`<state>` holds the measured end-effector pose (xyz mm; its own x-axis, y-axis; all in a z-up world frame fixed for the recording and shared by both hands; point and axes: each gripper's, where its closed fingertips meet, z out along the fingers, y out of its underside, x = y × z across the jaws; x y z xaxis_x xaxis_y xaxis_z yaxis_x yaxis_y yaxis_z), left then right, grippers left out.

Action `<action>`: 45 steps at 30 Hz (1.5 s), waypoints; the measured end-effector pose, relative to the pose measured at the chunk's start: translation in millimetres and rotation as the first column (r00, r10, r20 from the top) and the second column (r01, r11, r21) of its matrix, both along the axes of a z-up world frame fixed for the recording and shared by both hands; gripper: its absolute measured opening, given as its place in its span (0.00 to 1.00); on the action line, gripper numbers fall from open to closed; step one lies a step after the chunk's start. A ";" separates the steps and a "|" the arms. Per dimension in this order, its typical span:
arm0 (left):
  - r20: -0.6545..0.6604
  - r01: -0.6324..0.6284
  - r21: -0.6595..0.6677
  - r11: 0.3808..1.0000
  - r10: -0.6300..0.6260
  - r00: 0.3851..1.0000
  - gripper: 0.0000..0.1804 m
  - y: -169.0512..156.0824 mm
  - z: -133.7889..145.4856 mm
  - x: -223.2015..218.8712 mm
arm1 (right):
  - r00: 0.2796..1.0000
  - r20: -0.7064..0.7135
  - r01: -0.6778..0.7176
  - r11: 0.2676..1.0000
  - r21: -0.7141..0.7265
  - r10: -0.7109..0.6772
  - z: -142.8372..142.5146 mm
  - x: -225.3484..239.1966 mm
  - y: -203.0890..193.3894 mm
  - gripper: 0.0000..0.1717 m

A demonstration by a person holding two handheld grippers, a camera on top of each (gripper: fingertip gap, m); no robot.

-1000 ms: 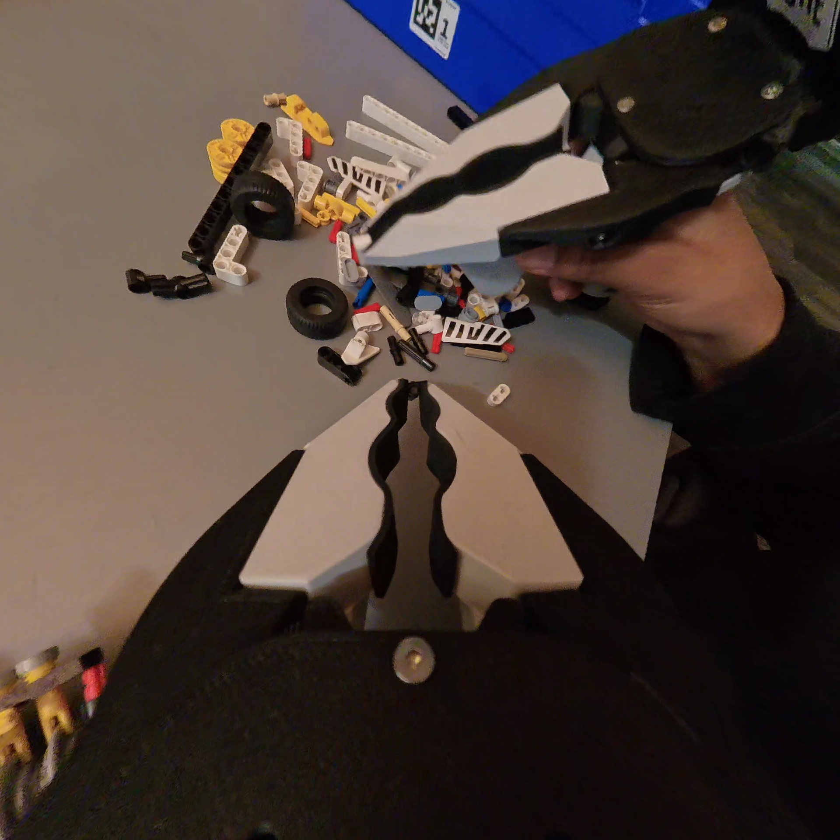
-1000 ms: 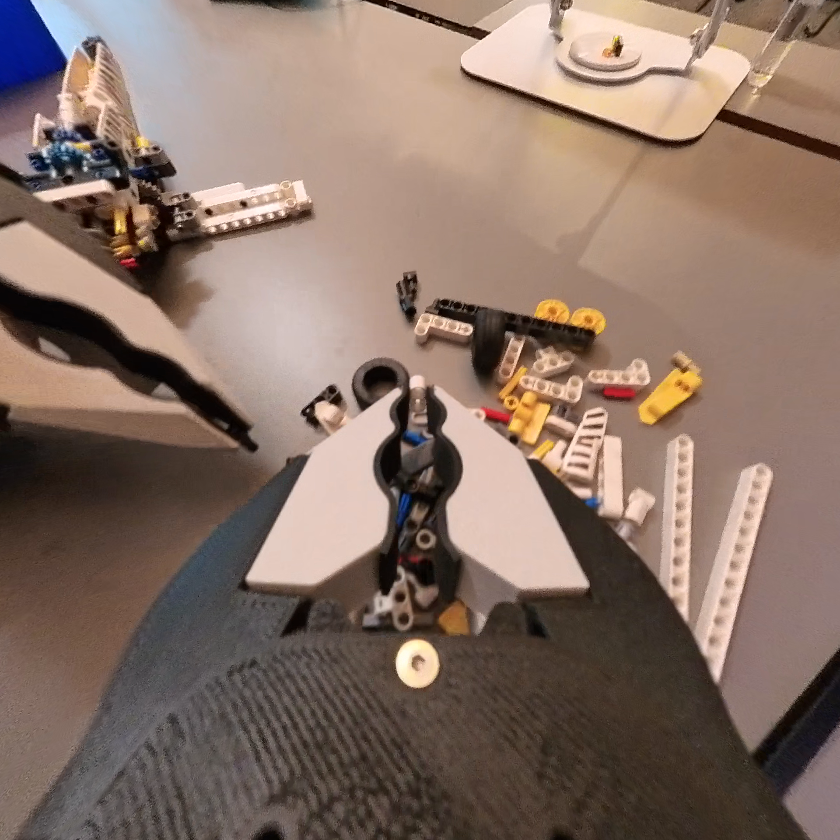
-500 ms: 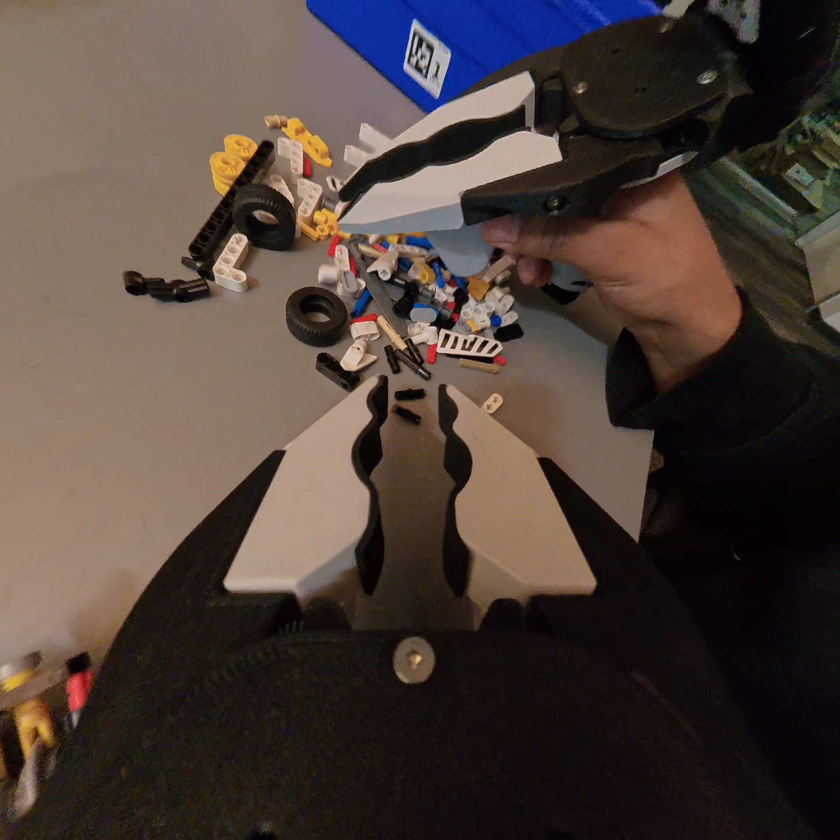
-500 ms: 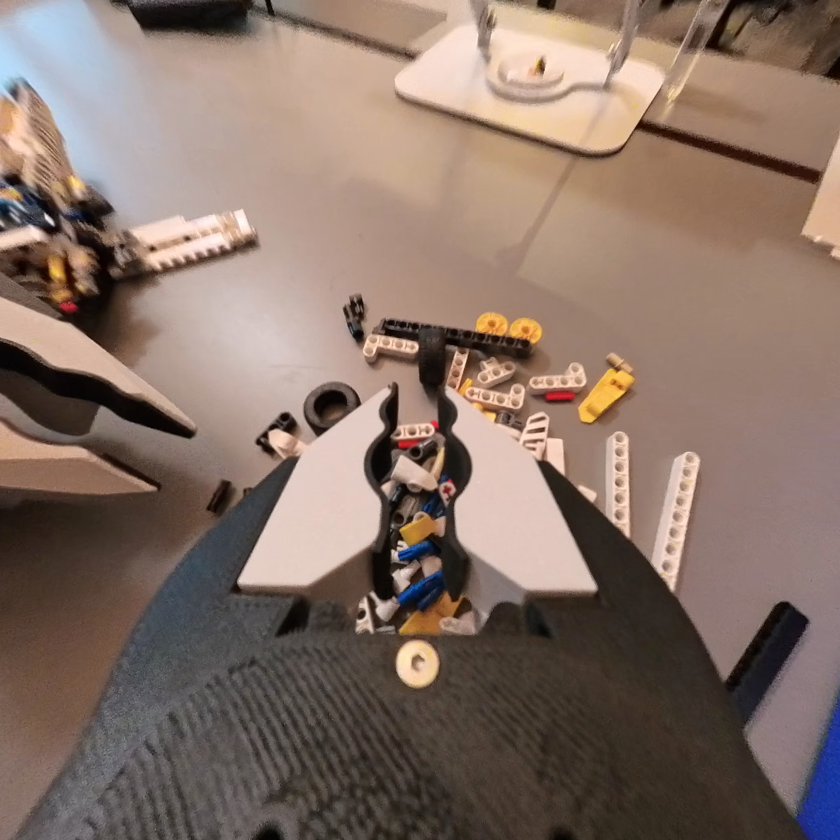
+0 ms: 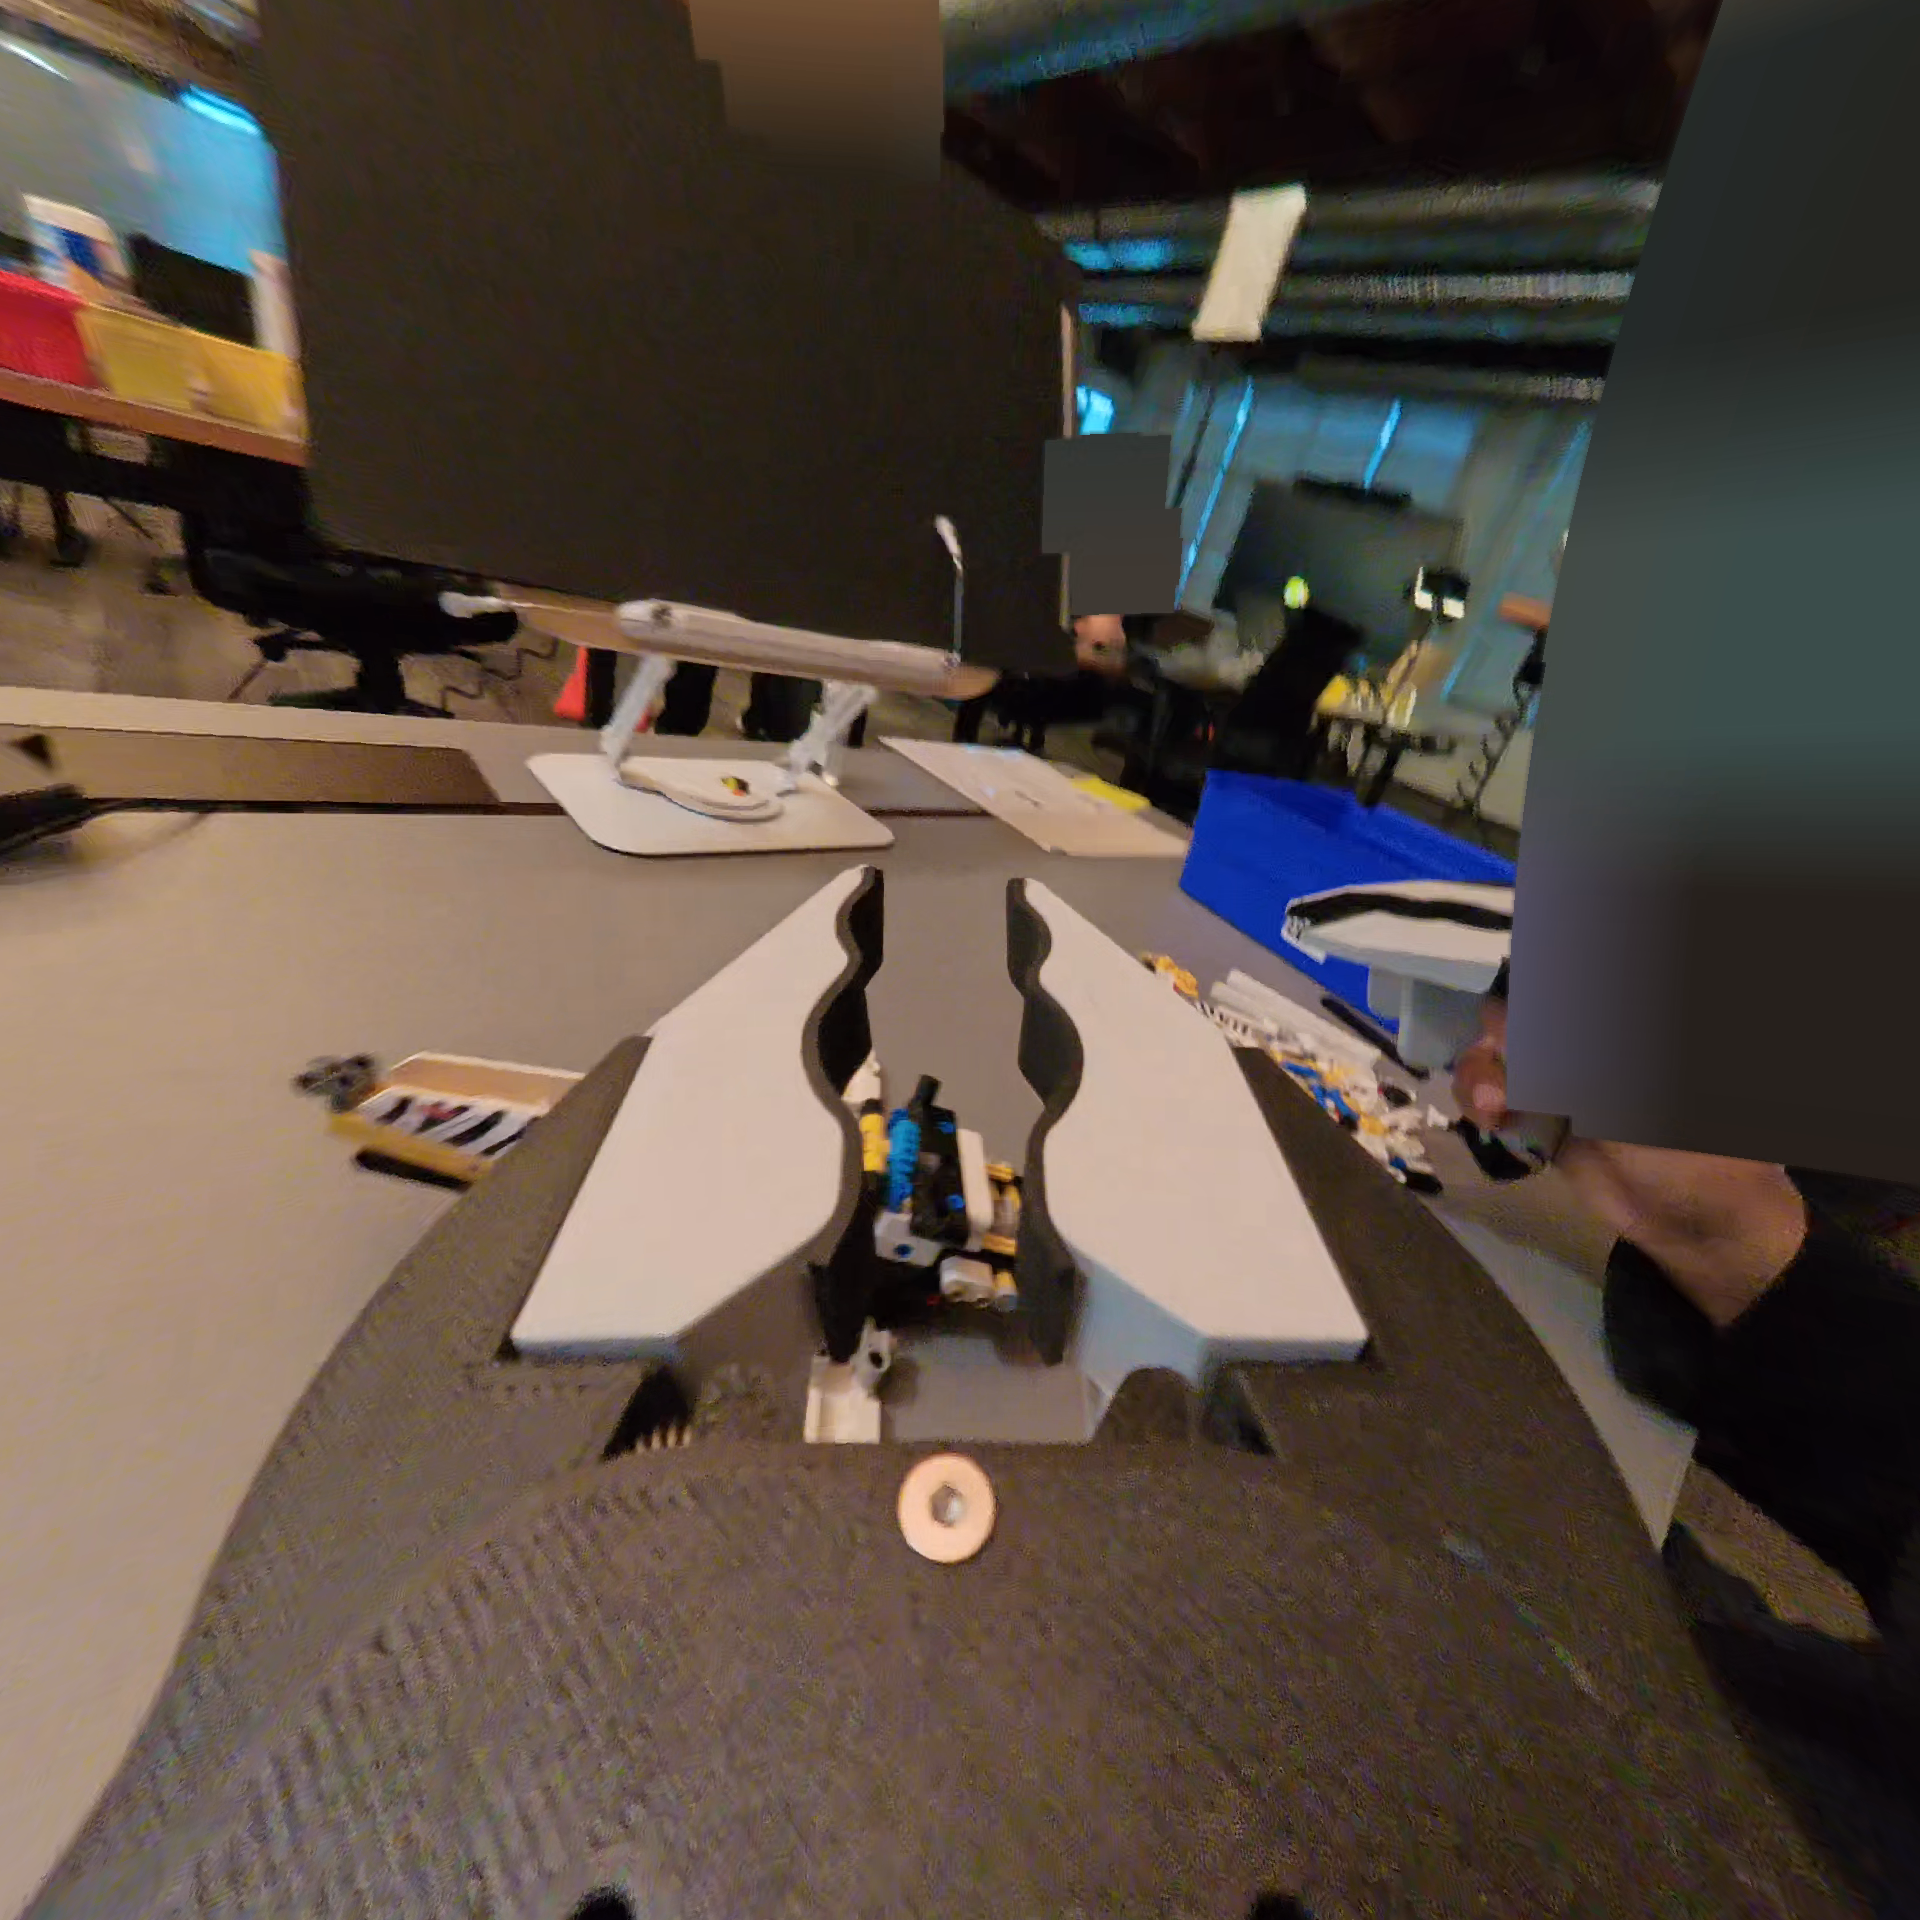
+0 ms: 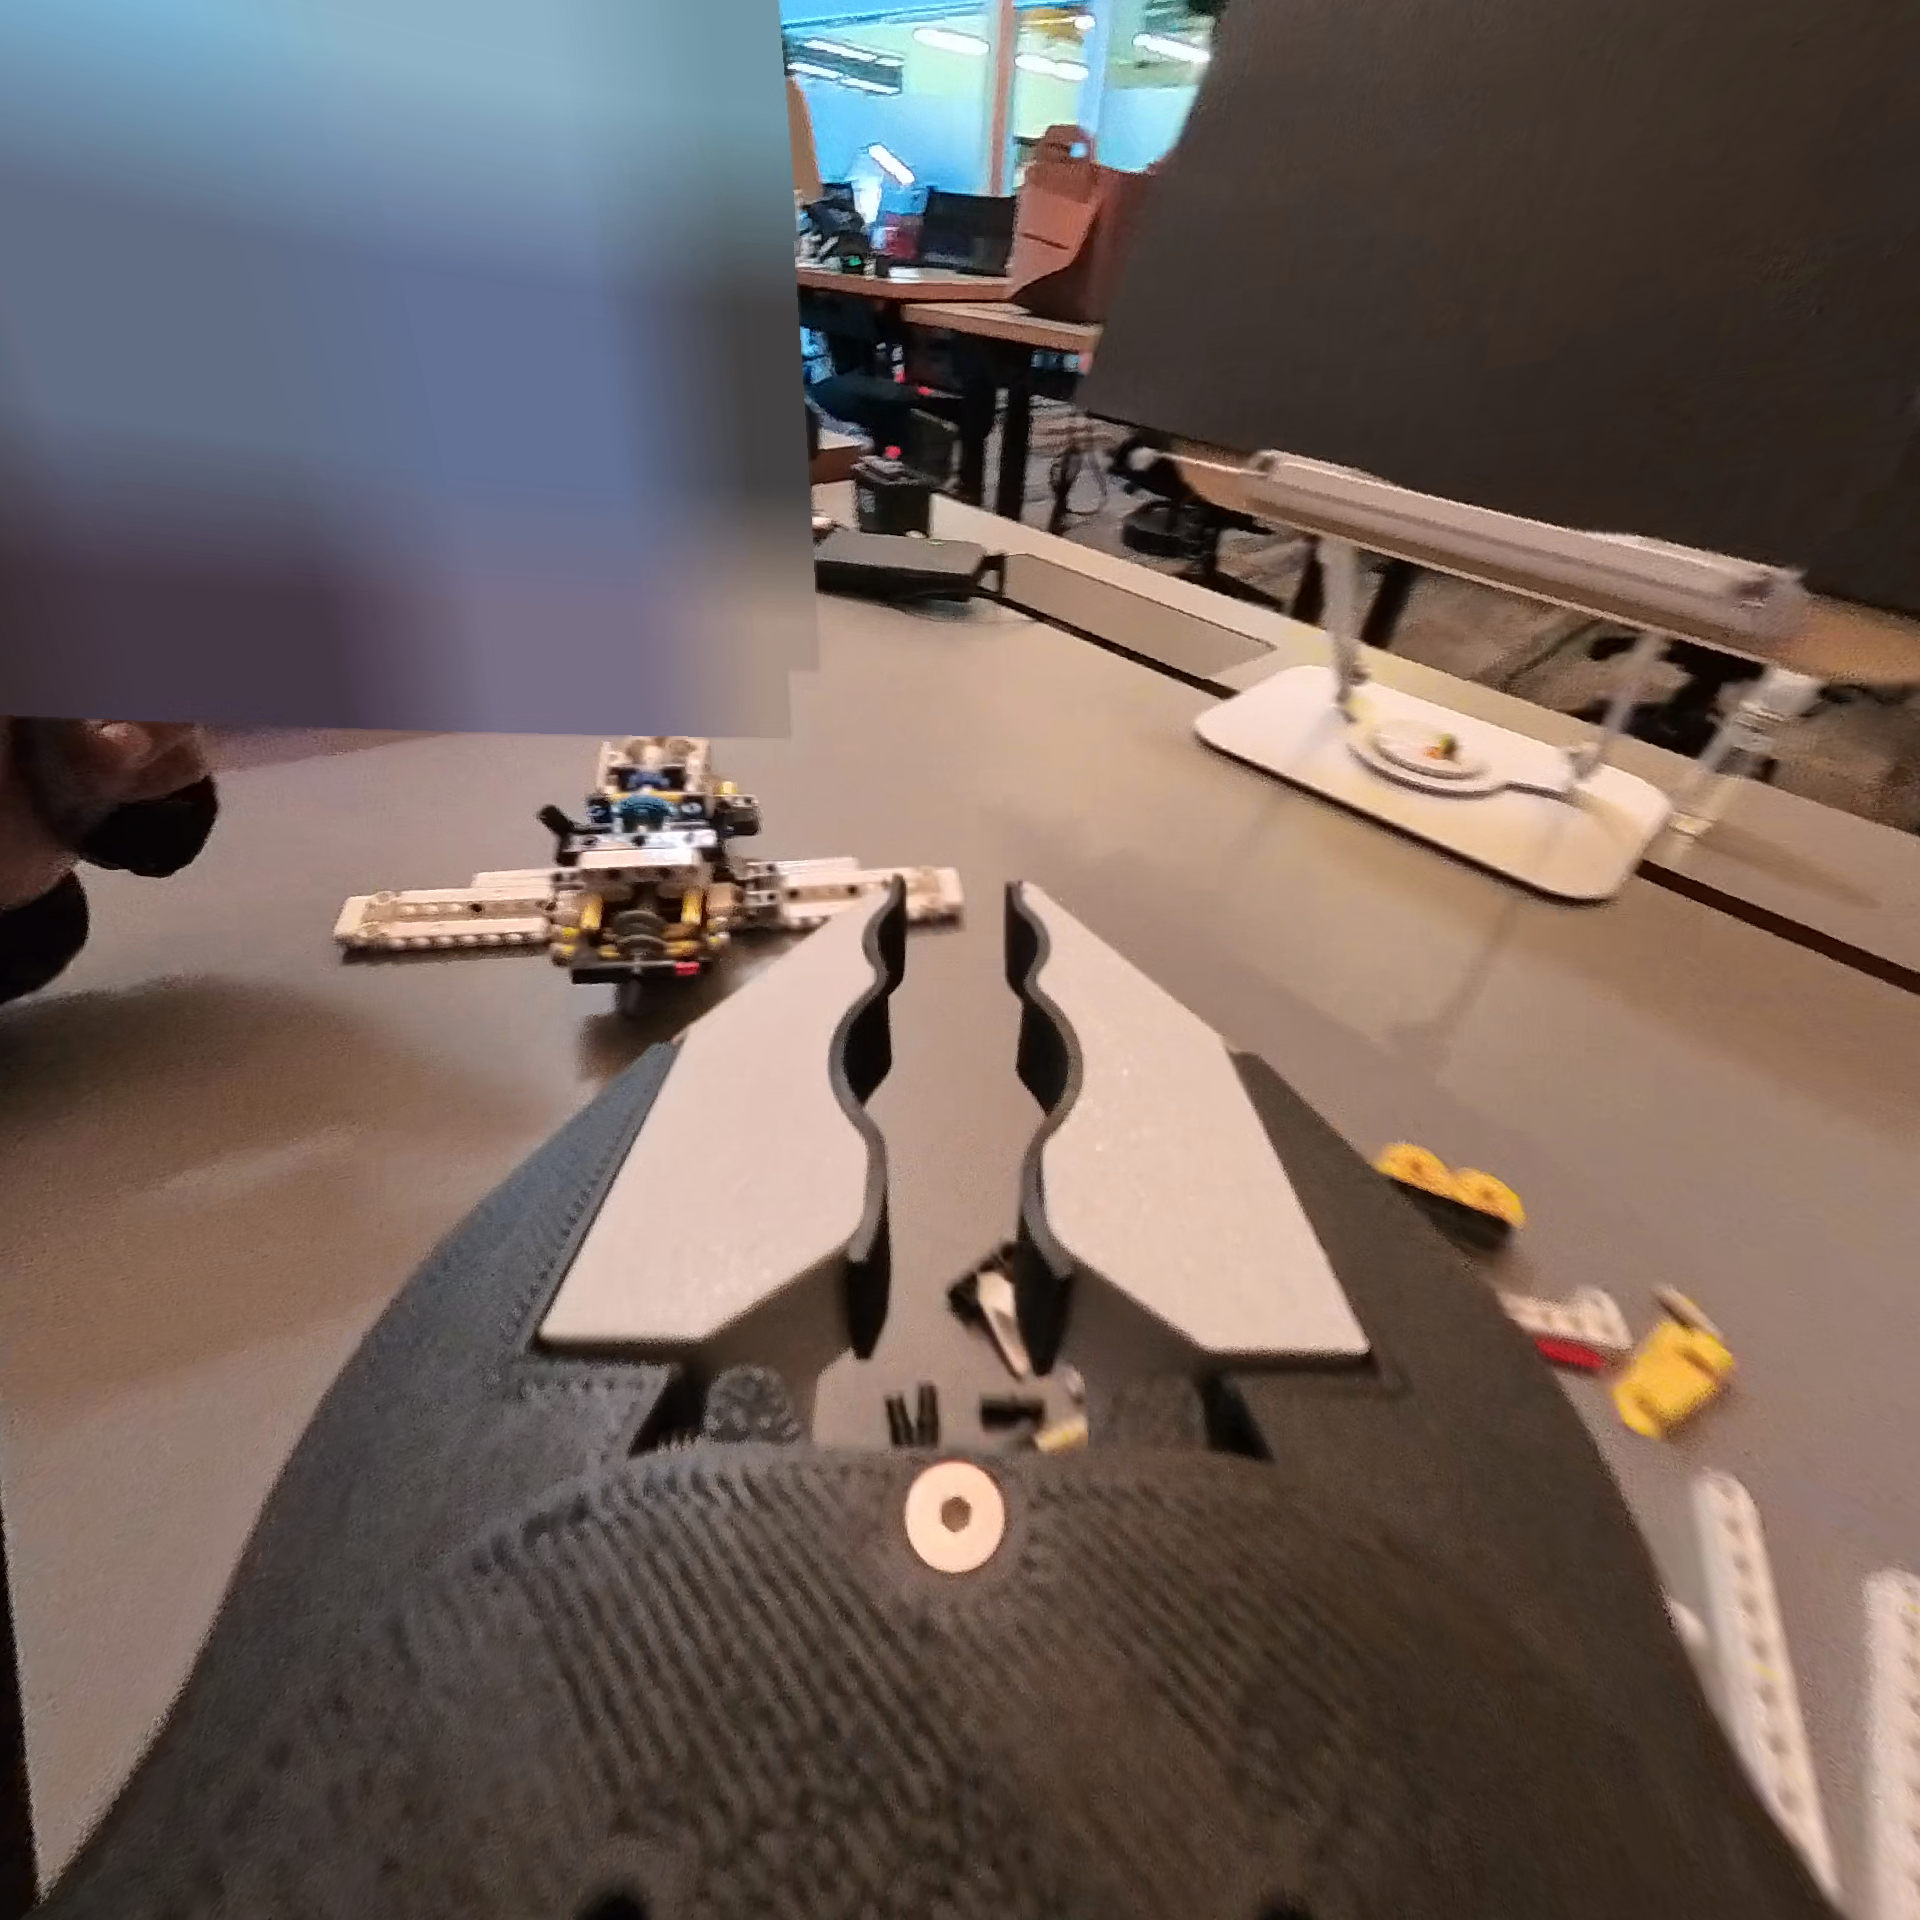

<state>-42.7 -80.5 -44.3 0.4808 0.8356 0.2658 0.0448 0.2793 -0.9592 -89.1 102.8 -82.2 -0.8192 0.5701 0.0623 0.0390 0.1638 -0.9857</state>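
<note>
Grey desk (image 6: 1195, 790) fills both views, and its broad bare stretch lies ahead of and to the left of the left gripper (image 5: 943, 891), reaching a dark seam at the far side. Ahead of both pairs of jaws stands a white stand base (image 5: 717, 821) with slanted legs under a long pale bar; behind it the room is dim, with other desks, chairs and bright windows, much of it blurred.

Both pairs of jaws stand apart with nothing pressed between the pads. The left gripper hangs above a small built brick model (image 5: 935, 1184), seen through the gap near the finger roots; a flat tan box (image 5: 447, 1107) lies to its left. Right of it sits a blue bin (image 5: 1320, 862) near the desk edge, with the other gripper and a hand before it.

The right gripper (image 6: 951, 899) points over open desk; the brick model (image 6: 639, 894), with long white beams, rests just ahead and left of its tips. Loose yellow and white pieces (image 6: 1662, 1371) lie scattered to its right.
</note>
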 end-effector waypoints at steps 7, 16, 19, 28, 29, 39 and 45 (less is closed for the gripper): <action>0.086 0.045 0.125 0.991 -0.056 0.995 0.13 -6.9 -41.2 6.9 | 0.987 -0.006 -0.157 0.986 0.058 0.158 -9.8 18.9 -68.6 0.12; 0.161 0.132 0.034 0.991 -0.136 0.977 0.14 19.2 -62.8 3.7 | 0.967 0.102 -0.244 0.965 0.099 0.234 -50.0 29.7 -119.8 0.25; 0.201 0.127 0.037 0.991 -0.132 0.971 0.13 19.8 -68.0 0.4 | 0.959 0.165 -0.256 0.953 0.160 0.230 -67.6 30.1 -129.0 0.30; 0.276 0.128 -0.072 0.989 -0.104 0.956 0.16 29.4 -81.4 -4.1 | 0.966 0.160 -0.238 0.946 0.222 0.206 -75.5 29.4 -140.5 0.22; 0.280 0.134 -0.091 0.987 -0.104 0.954 0.17 31.6 -82.6 -3.9 | 0.965 0.165 -0.239 0.946 0.220 0.205 -75.7 29.0 -141.0 0.22; 0.212 0.064 -0.475 0.877 0.044 0.976 0.29 17.5 -95.1 -7.6 | 0.965 0.162 -0.241 0.945 0.222 0.209 -75.7 28.7 -140.1 0.22; 0.229 0.098 -0.511 0.854 0.025 0.973 0.29 19.1 -100.8 -11.2 | 0.964 0.154 -0.246 0.943 0.223 0.216 -75.3 29.6 -136.0 0.22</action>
<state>-53.9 -61.4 -145.0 0.4943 0.8640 -0.0963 0.2708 -0.2583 -0.9274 -59.5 -33.2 -157.5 -0.9365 0.3453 0.0612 0.0927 0.4121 -0.9064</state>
